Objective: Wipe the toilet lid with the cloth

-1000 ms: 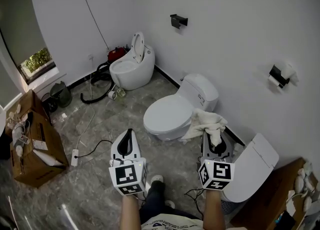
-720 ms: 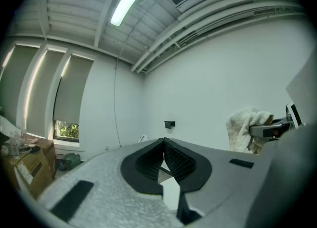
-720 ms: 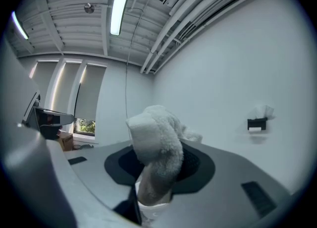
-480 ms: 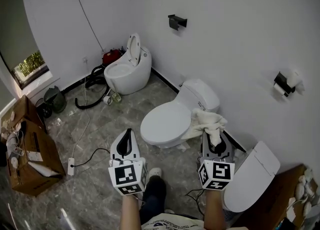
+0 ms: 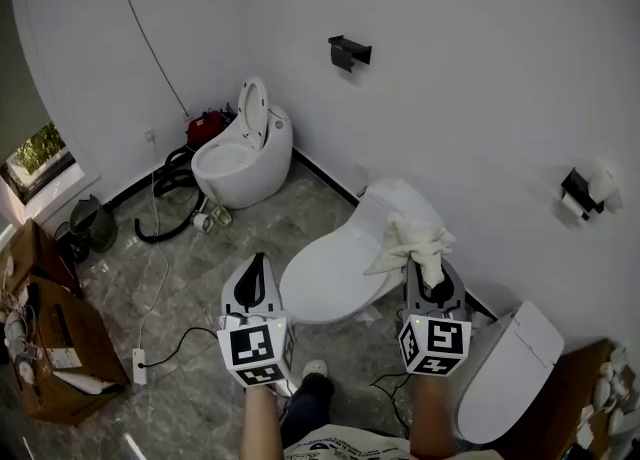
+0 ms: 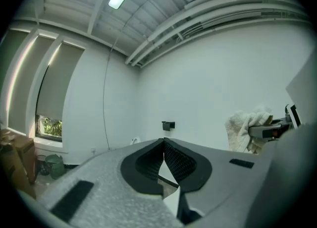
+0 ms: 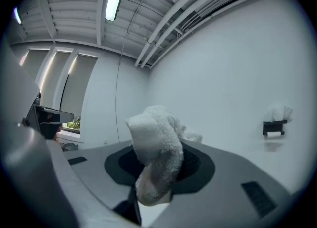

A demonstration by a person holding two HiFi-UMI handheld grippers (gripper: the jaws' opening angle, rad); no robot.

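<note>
Head view: my right tool [image 5: 432, 280] is pinching the white cloth [image 5: 412, 238]. From up here the cloth shows over the back of the shut toilet lid [image 5: 325, 273]. I cannot tell if it touches the lid. My left tool [image 5: 257, 266] is pressed together with nothing in it, near the lid's left side.

Toilet lid [image 5: 330, 270] lies ahead, between my left claw [image 5: 257, 263] and right claw [image 5: 430, 280]. Cloth [image 5: 415, 241] in right claw, at lid's right side. Second toilet [image 5: 238, 158] behind, left.
</note>
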